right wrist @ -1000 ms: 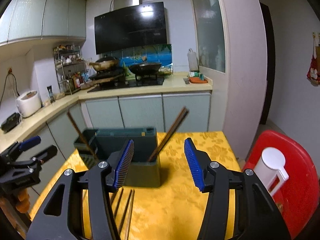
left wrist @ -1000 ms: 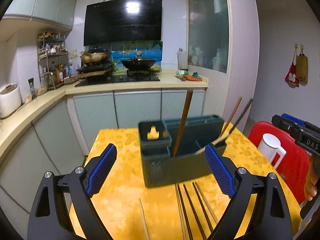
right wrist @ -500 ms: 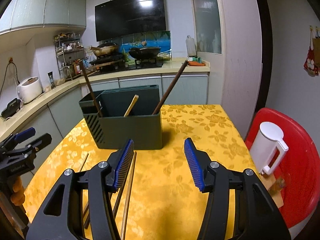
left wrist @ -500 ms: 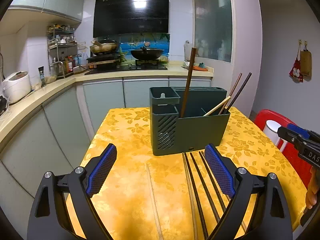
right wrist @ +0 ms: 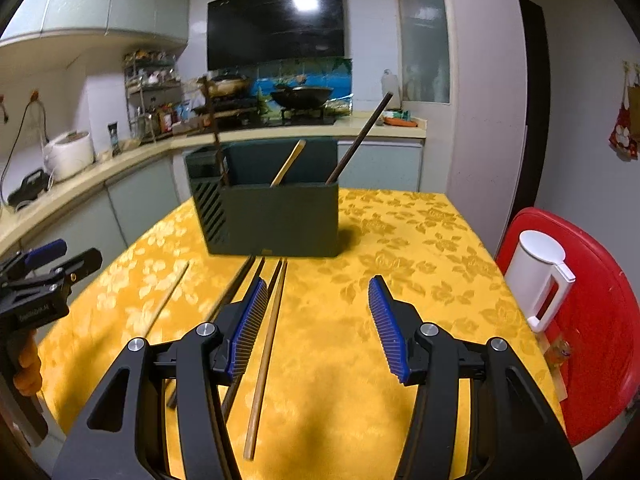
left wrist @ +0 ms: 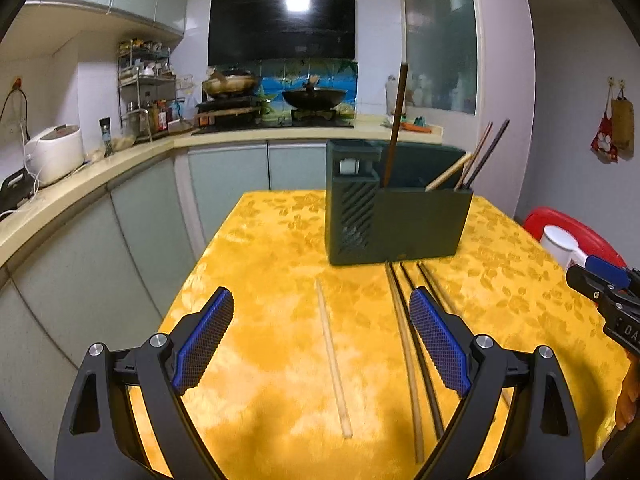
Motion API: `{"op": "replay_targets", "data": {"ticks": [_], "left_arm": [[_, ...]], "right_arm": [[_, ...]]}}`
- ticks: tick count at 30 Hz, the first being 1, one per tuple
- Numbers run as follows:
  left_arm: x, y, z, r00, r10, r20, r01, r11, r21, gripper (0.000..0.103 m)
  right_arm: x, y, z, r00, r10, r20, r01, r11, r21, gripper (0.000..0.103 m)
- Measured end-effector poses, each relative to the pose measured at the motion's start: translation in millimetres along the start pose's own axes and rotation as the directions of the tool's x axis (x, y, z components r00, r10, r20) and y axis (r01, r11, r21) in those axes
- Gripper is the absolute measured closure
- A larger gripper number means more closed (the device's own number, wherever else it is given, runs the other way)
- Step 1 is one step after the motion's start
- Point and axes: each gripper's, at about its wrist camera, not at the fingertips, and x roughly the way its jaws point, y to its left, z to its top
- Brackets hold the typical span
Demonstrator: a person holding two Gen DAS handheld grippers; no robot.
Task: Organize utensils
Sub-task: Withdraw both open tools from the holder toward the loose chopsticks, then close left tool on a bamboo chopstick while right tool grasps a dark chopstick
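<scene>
A dark green utensil holder [left wrist: 396,216] stands on the yellow table [left wrist: 272,248], with several chopsticks upright in it; it also shows in the right wrist view [right wrist: 268,216]. A lone light chopstick [left wrist: 332,356] lies between the pads of my left gripper [left wrist: 322,340], which is open and empty above the table. Several dark and light chopsticks [left wrist: 408,340] lie beside it, in front of the holder. My right gripper [right wrist: 318,322] is open and empty, with a light chopstick [right wrist: 266,356] just inside its left pad.
A red chair [right wrist: 592,320] with a white jug [right wrist: 538,276] on it stands right of the table. Kitchen counters [left wrist: 120,160] and cabinets run along the left and back. The table's left edge drops off close to my left gripper.
Both grippers have pulled back and lowered from the holder. The holder now looks farther away and the loose chopsticks lie under the pads. Both stay open.
</scene>
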Motion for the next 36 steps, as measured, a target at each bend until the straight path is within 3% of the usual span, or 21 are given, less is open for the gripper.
{"op": "replay_targets", "data": {"ticks": [9, 11, 14, 21, 28, 36], "left_arm": [[6.8, -11.6, -43.7, 0.996, -0.001, -0.089, 0.005, 0.999, 0.047, 0.018], [11.1, -12.6, -51.2, 0.993, 0.000, -0.114, 0.007, 0.998, 0.058, 0.032], [20.0, -10.3, -59.3, 0.988, 0.009, -0.155, 0.000, 0.998, 0.058, 0.043], [30.6, -8.5, -71.4, 0.977, -0.030, -0.210, 0.038, 0.999, 0.032, 0.047], [45.4, -9.6, -76.9, 0.963, -0.044, -0.265, 0.051, 0.999, 0.019, 0.067], [47.0, -11.1, -78.4, 0.967, -0.034, -0.252, 0.040, 0.999, 0.015, 0.086]], "right_arm": [[-0.9, 13.5, -32.6, 0.998, 0.019, -0.053, -0.021, 0.999, -0.045, 0.051], [-0.8, 12.6, -38.3, 0.998, 0.021, -0.066, -0.024, 0.999, -0.039, 0.052], [-2.5, 12.4, -46.0, 0.997, 0.028, -0.077, -0.031, 0.999, -0.031, 0.051], [-1.0, 13.3, -54.5, 0.995, 0.039, -0.094, -0.043, 0.998, -0.041, 0.051], [7.3, 10.5, -70.5, 0.986, 0.068, -0.153, -0.071, 0.997, -0.017, 0.052], [16.0, 24.0, -89.8, 0.975, 0.097, -0.199, -0.109, 0.993, -0.050, 0.052]]}}
